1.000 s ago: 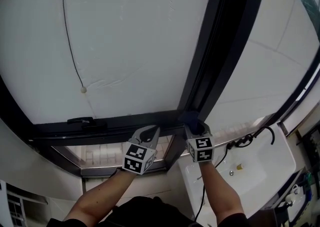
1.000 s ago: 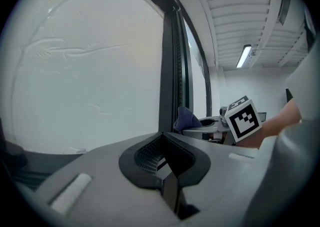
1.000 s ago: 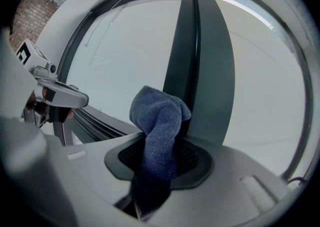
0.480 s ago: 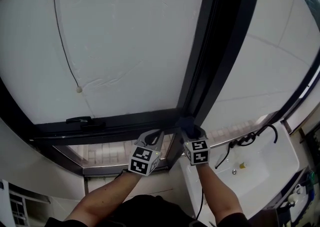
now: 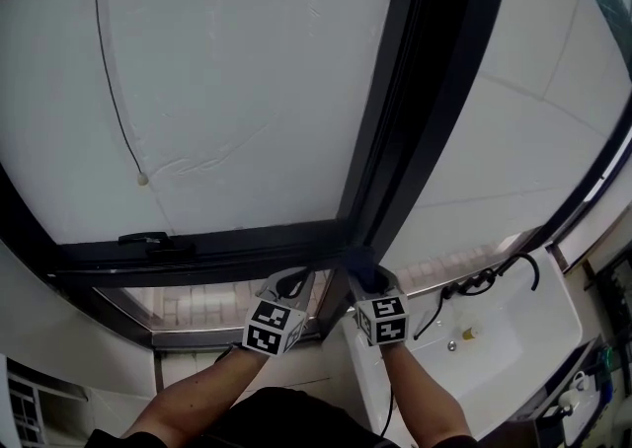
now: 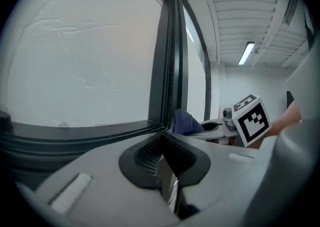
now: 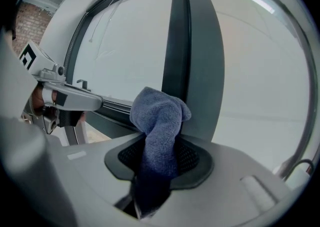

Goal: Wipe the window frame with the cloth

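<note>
The cloth [image 7: 159, 121] is blue-grey and nubbly like a towel. It is bunched into a soft lump that sticks up out of the right gripper [image 7: 159, 163], whose jaws are clamped on its lower part. The lump's rounded top lies against the foot of the dark upright bar [image 7: 192, 61] of the window frame, right where that bar meets the bottom rail [image 5: 217, 244]. In the head view the cloth shows only as a small dark-blue wad at that corner.

The left gripper [image 6: 162, 158] sits just beside it, to the left along the rail, with its jaws together and nothing between them (the ribbed black pads meet at the tips). Both grippers are grey plastic with black pads, and each carries a cube [image 5: 383, 318] with black-and-white square markers.

Below and to the right stands a white sink [image 5: 523, 347], with a small yellowish thing [image 5: 468, 334] lying in its basin, too small to name. A black tap [image 5: 494, 273] curves over its back edge.

The frame is smooth, dark and matt, with straight bars. The panes [image 5: 247, 71] look flat, milky white and faintly creased. A thin dark cord [image 5: 109, 81] hangs down the left pane and ends in a pale bead [image 5: 141, 180]. A small black handle [image 5: 143, 238] sits on the rail, well left of the grippers.
</note>
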A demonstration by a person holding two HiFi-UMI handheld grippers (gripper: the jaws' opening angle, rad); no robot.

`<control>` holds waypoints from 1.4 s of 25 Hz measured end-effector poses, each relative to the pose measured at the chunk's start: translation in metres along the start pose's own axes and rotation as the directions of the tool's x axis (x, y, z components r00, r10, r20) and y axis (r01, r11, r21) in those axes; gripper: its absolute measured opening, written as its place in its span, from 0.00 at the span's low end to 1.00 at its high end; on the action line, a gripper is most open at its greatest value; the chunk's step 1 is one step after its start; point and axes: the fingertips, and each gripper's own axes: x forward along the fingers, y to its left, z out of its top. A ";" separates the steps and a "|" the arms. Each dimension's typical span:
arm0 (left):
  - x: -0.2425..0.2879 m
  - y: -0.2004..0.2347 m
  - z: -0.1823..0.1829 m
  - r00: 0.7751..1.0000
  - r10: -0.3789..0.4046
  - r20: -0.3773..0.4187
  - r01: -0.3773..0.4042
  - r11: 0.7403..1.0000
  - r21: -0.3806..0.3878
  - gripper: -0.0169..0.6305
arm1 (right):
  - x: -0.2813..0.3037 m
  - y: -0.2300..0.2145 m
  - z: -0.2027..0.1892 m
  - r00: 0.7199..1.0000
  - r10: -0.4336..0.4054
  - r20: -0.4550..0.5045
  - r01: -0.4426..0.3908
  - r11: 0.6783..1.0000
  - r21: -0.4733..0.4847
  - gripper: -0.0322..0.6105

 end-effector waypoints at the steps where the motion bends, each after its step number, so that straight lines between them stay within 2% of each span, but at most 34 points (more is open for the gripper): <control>1: -0.001 0.000 -0.003 1.000 0.008 -0.005 -0.008 1.000 -0.002 0.02 | -0.003 0.001 -0.004 1.000 0.004 -0.003 -0.004 1.000 0.009 0.26; 5: 0.002 -0.006 -0.005 1.000 0.010 -0.004 -0.010 0.999 -0.038 0.02 | -0.008 -0.002 -0.009 1.000 0.004 -0.007 -0.004 1.000 0.030 0.26; 9: 0.008 -0.004 0.003 1.000 0.003 0.011 -0.003 1.000 -0.002 0.02 | 0.001 0.002 -0.008 1.000 0.029 -0.006 -0.029 0.999 0.031 0.26; 18: 0.002 0.019 0.000 0.993 0.115 0.021 -0.113 0.991 -0.072 0.02 | 0.022 0.008 0.003 0.994 0.103 0.019 -0.104 0.993 0.053 0.26; 26: -0.025 0.049 -0.012 0.975 0.221 0.000 -0.220 0.971 -0.095 0.02 | 0.033 0.051 0.006 0.974 0.227 0.014 -0.228 0.972 0.052 0.26; 35: -0.082 0.088 -0.019 0.954 0.298 -0.007 -0.297 0.949 -0.104 0.02 | 0.048 0.106 0.013 0.960 0.281 -0.001 -0.280 0.957 0.070 0.26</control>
